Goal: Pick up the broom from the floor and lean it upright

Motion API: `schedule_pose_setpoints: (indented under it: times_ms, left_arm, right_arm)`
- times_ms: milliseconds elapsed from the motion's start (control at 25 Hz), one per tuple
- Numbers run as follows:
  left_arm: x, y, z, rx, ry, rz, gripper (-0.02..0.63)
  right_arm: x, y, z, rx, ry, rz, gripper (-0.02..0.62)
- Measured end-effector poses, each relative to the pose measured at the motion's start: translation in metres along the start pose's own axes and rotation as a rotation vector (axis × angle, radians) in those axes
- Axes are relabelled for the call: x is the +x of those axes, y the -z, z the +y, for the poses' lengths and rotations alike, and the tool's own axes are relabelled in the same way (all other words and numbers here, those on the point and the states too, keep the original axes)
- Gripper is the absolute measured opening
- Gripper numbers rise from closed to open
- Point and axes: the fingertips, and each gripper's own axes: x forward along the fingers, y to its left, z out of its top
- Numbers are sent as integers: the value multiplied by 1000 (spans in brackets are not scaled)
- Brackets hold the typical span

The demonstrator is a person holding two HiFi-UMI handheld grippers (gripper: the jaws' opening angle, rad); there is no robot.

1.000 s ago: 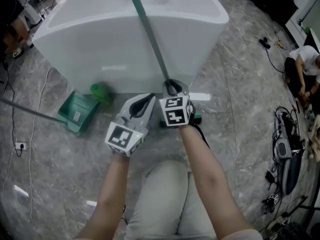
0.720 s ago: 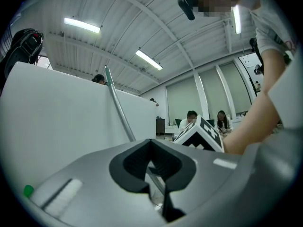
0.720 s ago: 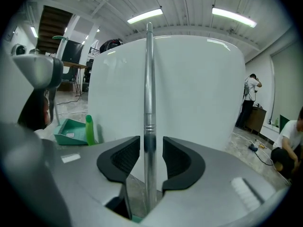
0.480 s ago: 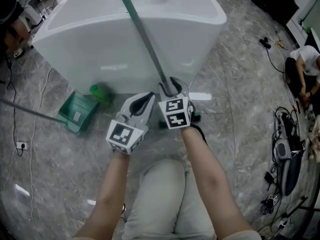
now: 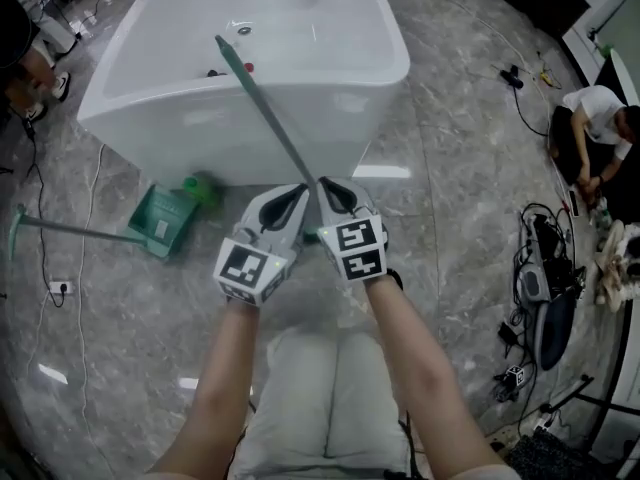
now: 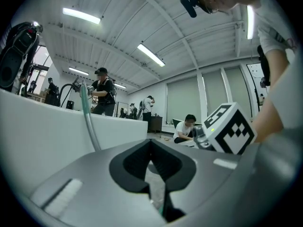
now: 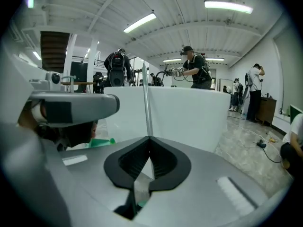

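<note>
- The broom (image 5: 265, 108) begins just at the tips of my two grippers. Its long axis runs away from me, up and to the left in the head view, and its free end points upward, above the white bathtub (image 5: 200, 133). In the right gripper view it stands almost upright before the tub wall. Its head is hidden under my grippers.
- My right gripper (image 5: 325, 184) has just been closing. Its jaws are now pressed together with nothing between them, and the broom rises just behind their tips. I cannot tell if it touches them.
- My left gripper (image 5: 299, 193) is also clenched on nothing, side by side with the right one.
- One second ago the broom ran into the right jaws and its top was cut off by the picture edge. Now the whole top shows, and more of the tub's inside is visible.
- On the floor (image 5: 460, 168) to the left lies a green dustpan (image 5: 160, 221) with a long handle, near the tub and well apart from the broom. A green object (image 5: 203, 188) lies just beside it.
- Far to the right are cables (image 5: 535, 268) and a seated person (image 5: 595, 118).
</note>
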Motion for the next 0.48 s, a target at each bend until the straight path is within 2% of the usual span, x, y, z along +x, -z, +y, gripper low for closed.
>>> schedule_pose_setpoints:
  times_ms: [160,240,480]
  left_arm:
    - [-3,-64,-10,-33,7,-7,0]
    - [-3,-97,-14,-25,10,-3,0]
    - [-9,-199,-37,-25,66,-23,0]
  right_arm:
    - [-49,-57,19,77,-100,-21,2]
    - [-75,-89,28,75,-134,-44,2]
    - [-158,-189,38,36,-102,-119,2]
